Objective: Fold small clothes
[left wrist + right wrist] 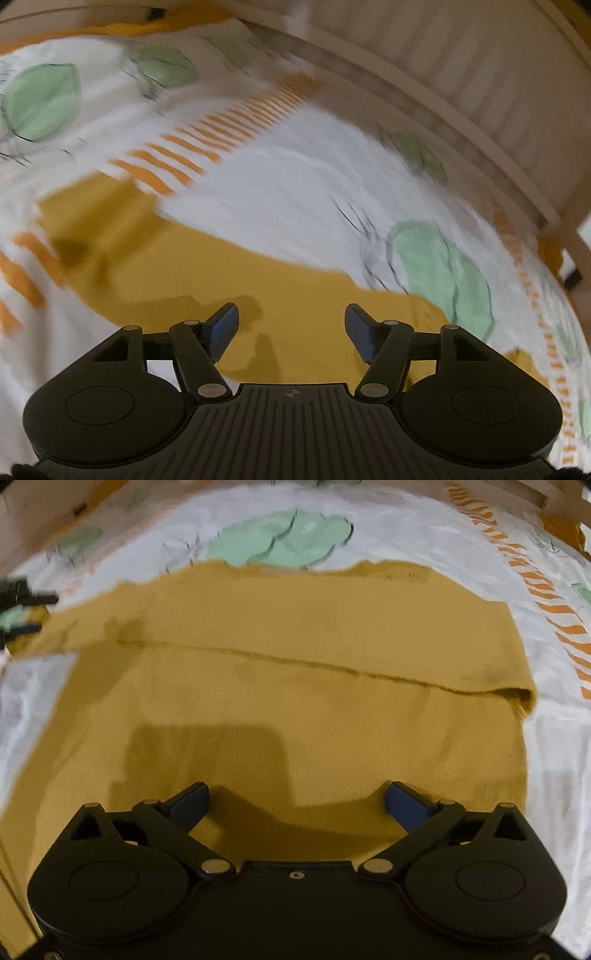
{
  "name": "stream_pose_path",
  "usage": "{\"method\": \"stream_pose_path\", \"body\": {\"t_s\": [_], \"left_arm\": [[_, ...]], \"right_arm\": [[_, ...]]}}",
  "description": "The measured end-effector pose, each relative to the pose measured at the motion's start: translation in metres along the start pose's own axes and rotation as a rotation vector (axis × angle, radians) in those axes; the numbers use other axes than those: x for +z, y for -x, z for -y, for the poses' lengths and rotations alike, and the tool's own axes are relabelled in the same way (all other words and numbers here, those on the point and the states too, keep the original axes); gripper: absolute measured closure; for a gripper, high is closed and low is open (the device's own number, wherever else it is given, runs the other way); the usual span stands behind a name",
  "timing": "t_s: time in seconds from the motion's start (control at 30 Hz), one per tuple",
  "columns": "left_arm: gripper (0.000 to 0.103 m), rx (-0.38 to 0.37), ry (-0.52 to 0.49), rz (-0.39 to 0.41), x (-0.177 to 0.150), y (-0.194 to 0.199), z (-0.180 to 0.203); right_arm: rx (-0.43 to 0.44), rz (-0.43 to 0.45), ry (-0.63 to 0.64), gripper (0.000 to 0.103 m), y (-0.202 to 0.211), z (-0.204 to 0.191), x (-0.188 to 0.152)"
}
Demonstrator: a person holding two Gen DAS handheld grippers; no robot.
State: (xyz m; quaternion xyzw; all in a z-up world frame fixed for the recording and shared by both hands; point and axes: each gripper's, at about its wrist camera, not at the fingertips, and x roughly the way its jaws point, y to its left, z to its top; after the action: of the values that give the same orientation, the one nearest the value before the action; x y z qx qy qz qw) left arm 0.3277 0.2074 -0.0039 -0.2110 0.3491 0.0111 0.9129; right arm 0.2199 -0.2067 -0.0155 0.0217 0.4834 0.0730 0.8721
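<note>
Left wrist: left gripper (291,326) gapes empty over the mustard garment (207,266) spread on the patterned sheet (295,177)

Right wrist: right gripper (295,805) stands wide, nothing between its jaws, above the folded-over cloth; soft, light knit, likely best pinched at an edge or corner

Nothing readable is showing in either view: no words, labels, brand names or numbers. The one sign is a small round crosshair mark (291,394), sitting on the ribbed black body of the left gripper (291,328), midway behind its fingers. The bedsheet (295,192) beyond that gripper is carrying only printed green leaves and orange dashes, no lettering.
</note>
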Motion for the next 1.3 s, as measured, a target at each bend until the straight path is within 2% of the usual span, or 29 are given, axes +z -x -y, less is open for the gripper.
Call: {"method": "stream_pose_path", "body": {"t_s": [0.17, 0.3, 0.4, 0.5, 0.6, 0.73, 0.93, 1.03, 1.07, 1.1, 1.17, 1.3], "left_arm": [[0.041, 0.044, 0.051, 0.038, 0.034, 0.016, -0.061], [0.041, 0.052, 0.161, 0.067, 0.056, 0.019, -0.114], [0.041, 0.061, 0.258, 0.083, 0.067, 0.012, -0.148], [0.041, 0.058, 0.319, 0.062, 0.071, -0.001, -0.171], [0.041, 0.058, 0.331, 0.023, 0.067, -0.015, -0.181], [0.041, 0.093, 0.308, -0.002, 0.063, -0.031, -0.182], [0.041, 0.147, 0.335, 0.038, 0.064, -0.041, -0.187], [0.043, 0.142, 0.345, 0.042, 0.063, -0.043, -0.191], [0.05, 0.14, 0.351, 0.046, 0.063, -0.043, -0.192], [0.094, 0.134, 0.352, 0.053, 0.063, -0.042, -0.192], [0.098, 0.109, 0.365, 0.047, 0.063, -0.042, -0.194], [0.098, 0.083, 0.331, 0.105, 0.068, -0.021, -0.171]], "right_arm": [[0.142, 0.122, -0.089, 0.006, 0.023, -0.009, 0.009], [0.192, 0.209, -0.056, 0.006, 0.033, -0.034, 0.019], [0.216, 0.231, 0.001, 0.006, 0.032, -0.056, 0.027], [0.249, 0.232, 0.022, 0.006, 0.028, -0.072, 0.033], [0.268, 0.228, 0.034, 0.006, 0.026, -0.084, 0.035], [0.269, 0.212, 0.039, 0.006, 0.02, -0.088, 0.035], [0.262, 0.197, 0.025, 0.006, 0.019, -0.082, 0.031], [0.255, 0.194, 0.016, 0.006, 0.019, -0.076, 0.029], [0.251, 0.192, 0.012, 0.006, 0.019, -0.074, 0.028], [0.248, 0.191, 0.006, 0.006, 0.019, -0.071, 0.027], [0.241, 0.186, -0.01, 0.006, 0.019, -0.064, 0.025], [0.225, 0.175, -0.044, 0.006, 0.021, -0.048, 0.02]]}}
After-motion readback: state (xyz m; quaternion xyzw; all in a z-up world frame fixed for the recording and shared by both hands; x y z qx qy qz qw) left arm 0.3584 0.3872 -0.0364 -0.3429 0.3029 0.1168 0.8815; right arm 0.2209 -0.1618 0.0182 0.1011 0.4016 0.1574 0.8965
